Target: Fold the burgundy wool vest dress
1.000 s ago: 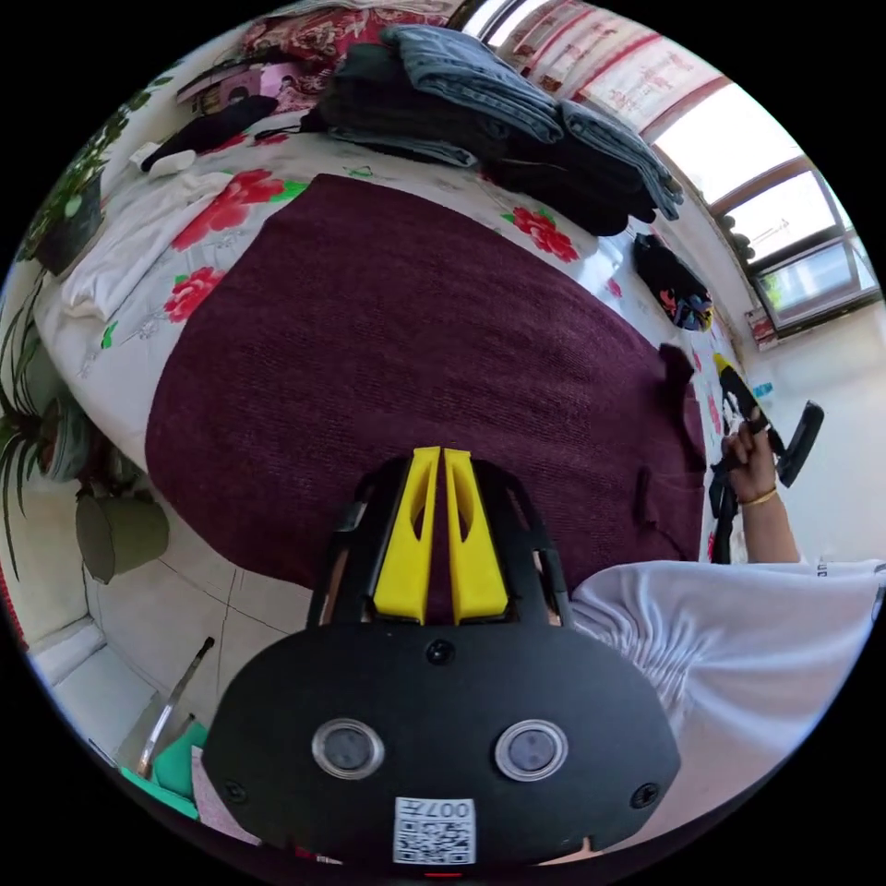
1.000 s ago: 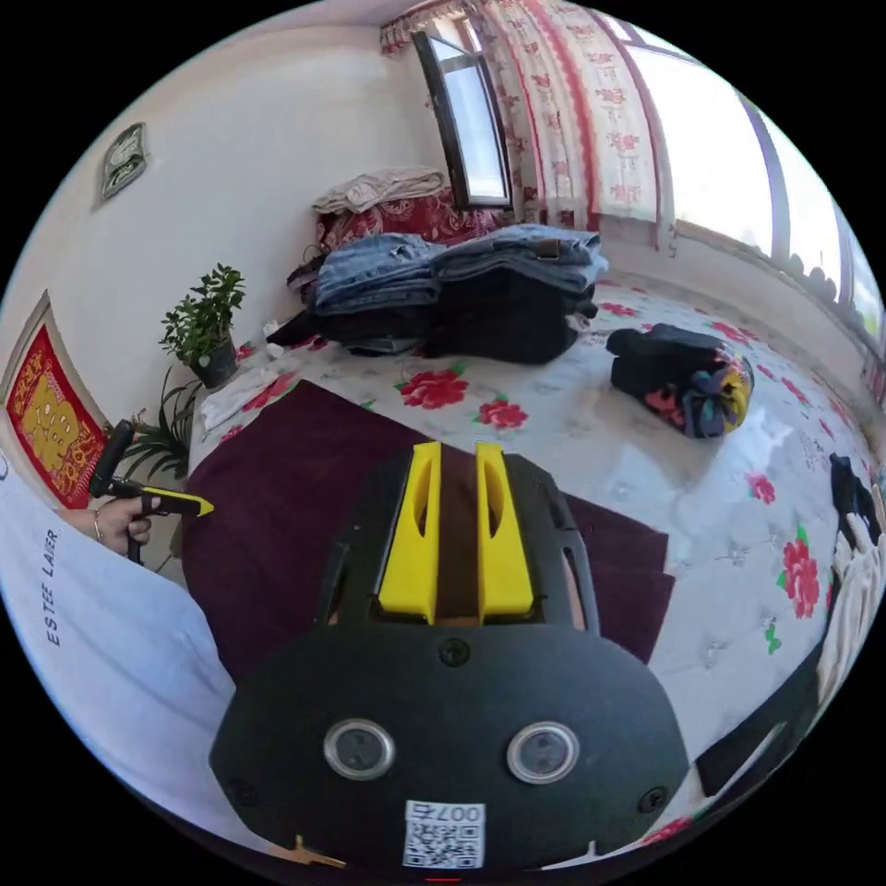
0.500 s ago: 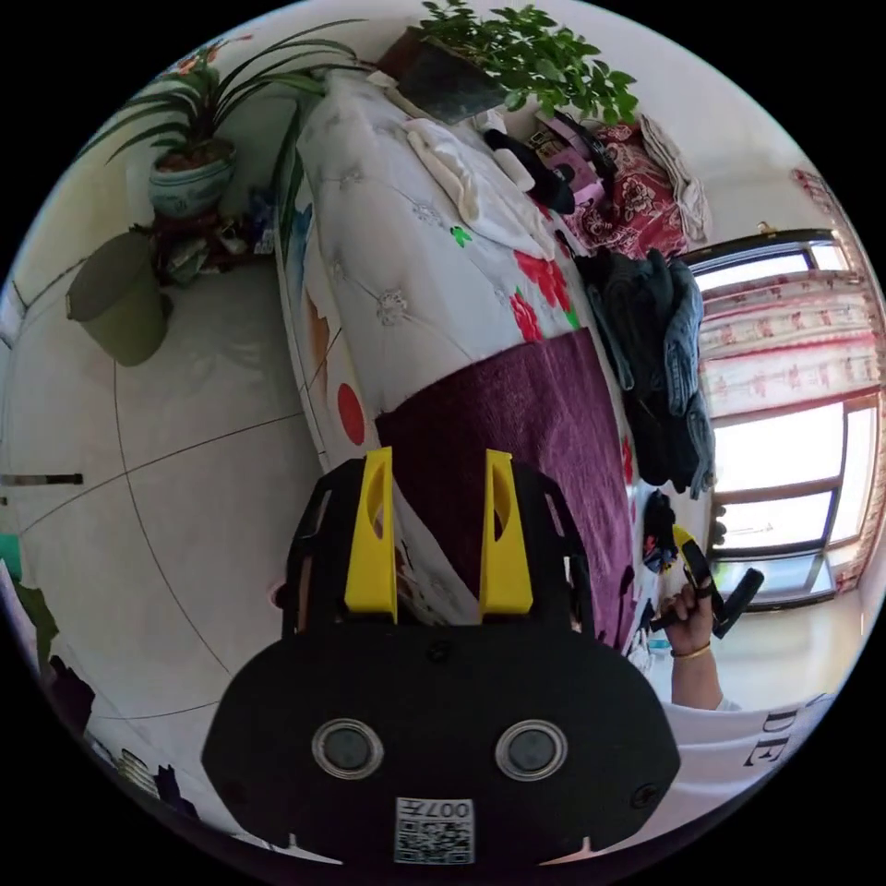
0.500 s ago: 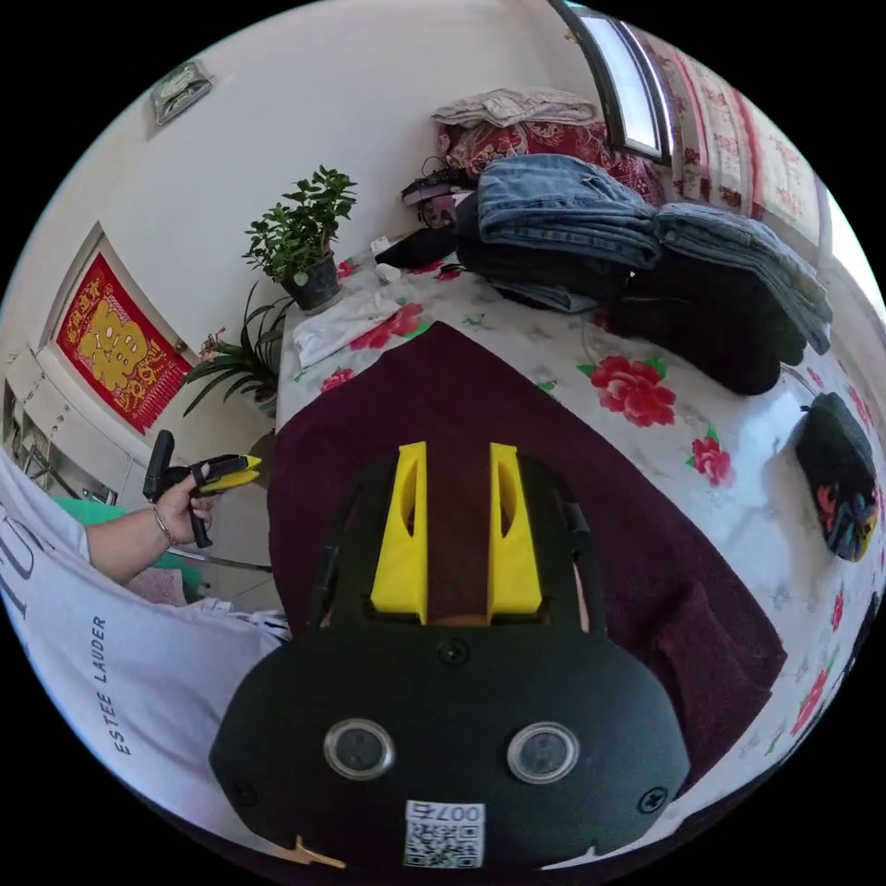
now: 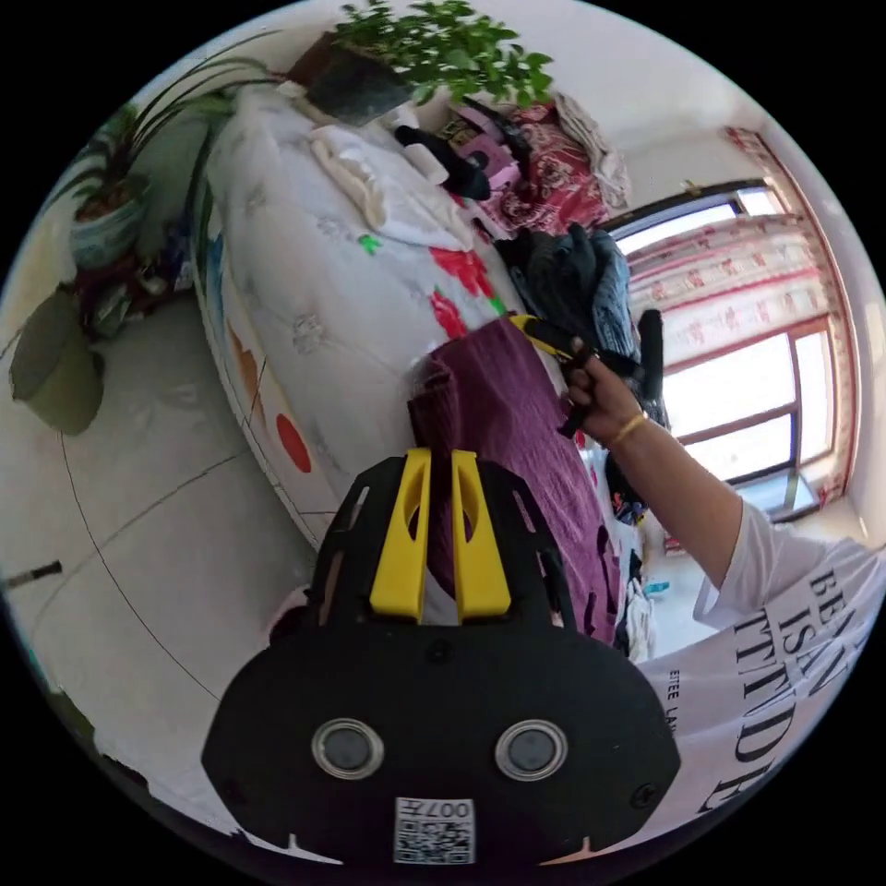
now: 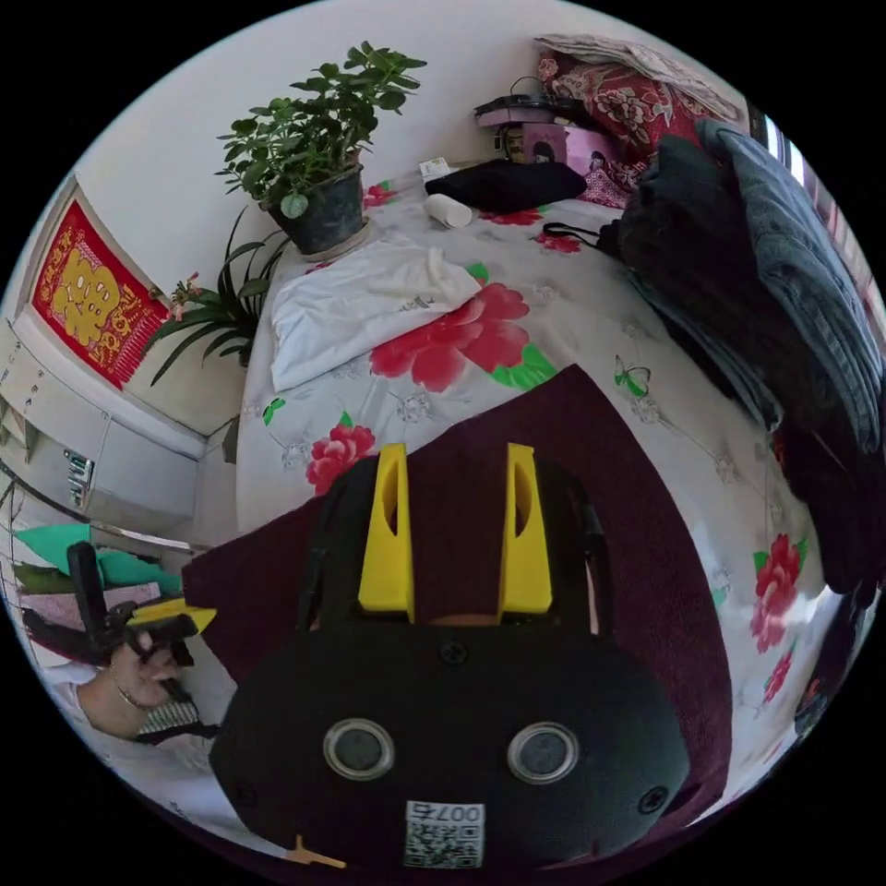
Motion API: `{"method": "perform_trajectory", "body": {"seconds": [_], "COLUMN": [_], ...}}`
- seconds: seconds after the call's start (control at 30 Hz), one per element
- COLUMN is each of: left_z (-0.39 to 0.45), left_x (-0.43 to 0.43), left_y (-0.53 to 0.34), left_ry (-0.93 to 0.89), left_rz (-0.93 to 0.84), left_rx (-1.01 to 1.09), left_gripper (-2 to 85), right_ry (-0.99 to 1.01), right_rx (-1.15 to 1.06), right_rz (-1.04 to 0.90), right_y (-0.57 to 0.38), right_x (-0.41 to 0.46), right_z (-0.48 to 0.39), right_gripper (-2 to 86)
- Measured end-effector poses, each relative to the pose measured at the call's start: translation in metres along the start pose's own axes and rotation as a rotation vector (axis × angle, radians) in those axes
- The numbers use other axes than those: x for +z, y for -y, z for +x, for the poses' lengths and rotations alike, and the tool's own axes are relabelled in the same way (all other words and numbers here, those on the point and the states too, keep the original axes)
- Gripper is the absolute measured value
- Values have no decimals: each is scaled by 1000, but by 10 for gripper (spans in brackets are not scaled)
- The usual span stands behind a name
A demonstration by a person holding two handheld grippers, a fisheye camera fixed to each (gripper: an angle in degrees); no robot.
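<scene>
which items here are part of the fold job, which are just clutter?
Job:
burgundy vest dress
left gripper, fingers closed on the dress edge
right gripper, open over the dress

Clutter:
stacked jeans
potted plant
white cloth

Bright daylight fills both views. In the left gripper view the window point(image 5: 738, 369) at far right is blown out to white glare, and the floor point(image 5: 157, 517) carries a soft sheen. In the right gripper view the wall point(image 6: 185, 101) and bedspread point(image 6: 572, 323) are evenly lit, with shadows soft. Fisheye distortion bends straight lines toward the black circular borders. Focus is sharp centrally, softening slightly at the rims.
</scene>
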State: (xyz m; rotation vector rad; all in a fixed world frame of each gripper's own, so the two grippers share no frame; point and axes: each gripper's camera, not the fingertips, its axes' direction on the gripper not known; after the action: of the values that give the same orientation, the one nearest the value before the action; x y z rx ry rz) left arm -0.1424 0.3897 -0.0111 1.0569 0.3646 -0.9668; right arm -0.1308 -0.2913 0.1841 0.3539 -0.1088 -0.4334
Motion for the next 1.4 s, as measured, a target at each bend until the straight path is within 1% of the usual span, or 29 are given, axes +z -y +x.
{"method": "perform_trajectory", "body": {"seconds": [0.07, 0.1, 0.17, 0.23, 0.27, 0.3, 0.33, 0.37, 0.4, 0.43, 0.47, 0.5, 0.53, 0.57, 0.63, 0.67, 0.7, 0.77, 0.8, 0.87, 0.93, 0.97, 1.0, 1.07, 1.13, 1.2, 1.27, 1.33, 1.4], "left_z": [40, 50, 89, 120, 143, 154, 179, 206, 219, 245, 270, 283, 306, 327, 353, 368, 375, 393, 395, 394, 388, 384, 383, 382, 382, 376, 353, 328, 301], "left_x": [-7, -8, -8, -7, -6, -5, -4, -2, -1, 2, 7, 10, 19, 31, 54, 72, 80, 125, 138, 196, 236, 253, 259, 264, 257, 246, 232, 229, 235], "left_y": [-7, -10, -21, -32, -40, -45, -56, -69, -77, -93, -110, -119, -137, -156, -184, -202, -211, -250, -260, -300, -320, -325, -325, -319, -312, -300, -274, -254, -240], "left_ry": [17, 19, 28, 27, 13, 5, -9, -22, -30, -44, -56, -65, -86, -108, -160, -191, -208, -267, -262, -223, -179, -194, -210, -282, -277, -234, -113, -28, 36], "left_rz": [-5, -7, -21, -30, -42, -52, -75, -96, -108, -137, -167, -183, -225, -270, -350, -410, -435, -547, -580, -707, -802, -848, -857, -838, -793, -704, -554, -489, -487], "left_rx": [131, 160, 280, 378, 453, 493, 576, 671, 721, 821, 915, 961, 1051, 1133, 1223, 1262, 1277, 1323, 1328, 1351, 1316, 1255, 1219, 1112, 1099, 1075, 974, 868, 774], "left_gripper": [36, 35, 35, 34, 33, 33, 33, 32, 32, 32, 31, 31, 31, 31, 31, 32, 33, 36, 36, 40, 49, 57, 61, 77, 80, 78, 72, 71, 73], "right_ry": [-47, -57, -138, -252, -240, -184, -86, -31, 78, 165, 193, 240, 275, 278, 259, 241, 200, 159, 143, 111, 36, 15, -13, -41, -57, -26, 17, 38, 25], "right_rx": [19, 24, -60, -154, -164, -127, -45, -1, 71, 121, 140, 171, 203, 220, 290, 309, 355, 429, 496, 576, 727, 761, 797, 812, 767, 703, 606, 497, 456], "right_rz": [-17, -86, -96, -156, -158, -106, -12, 33, 119, 192, 227, 286, 324, 341, 365, 362, 347, 311, 269, 206, 143, 146, 190, 246, 270, 286, 277, 233, 211], "right_y": [8, 11, 7, 5, 4, -1, -8, -13, -27, -46, -57, -84, -115, -131, -199, -216, -250, -296, -323, -354, -387, -393, -403, -410, -402, -383, -355, -315, -288], "right_x": [18, 36, 47, 51, 48, 31, 3, -12, -42, -72, -87, -116, -141, -152, -186, -191, -197, -195, -185, -163, -140, -140, -144, -154, -165, -165, -156, -131, -109], "right_z": [0, 2, -4, -6, -1, 16, 43, 58, 90, 121, 136, 164, 189, 200, 237, 245, 258, 275, 287, 299, 314, 316, 317, 314, 301, 281, 254, 215, 189], "right_gripper": [122, 117, 97, 52, 46, 36, 28, 26, 21, 18, 17, 15, 13, 13, 13, 13, 15, 18, 22, 30, 45, 48, 56, 64, 74, 79, 85, 92, 97]}}
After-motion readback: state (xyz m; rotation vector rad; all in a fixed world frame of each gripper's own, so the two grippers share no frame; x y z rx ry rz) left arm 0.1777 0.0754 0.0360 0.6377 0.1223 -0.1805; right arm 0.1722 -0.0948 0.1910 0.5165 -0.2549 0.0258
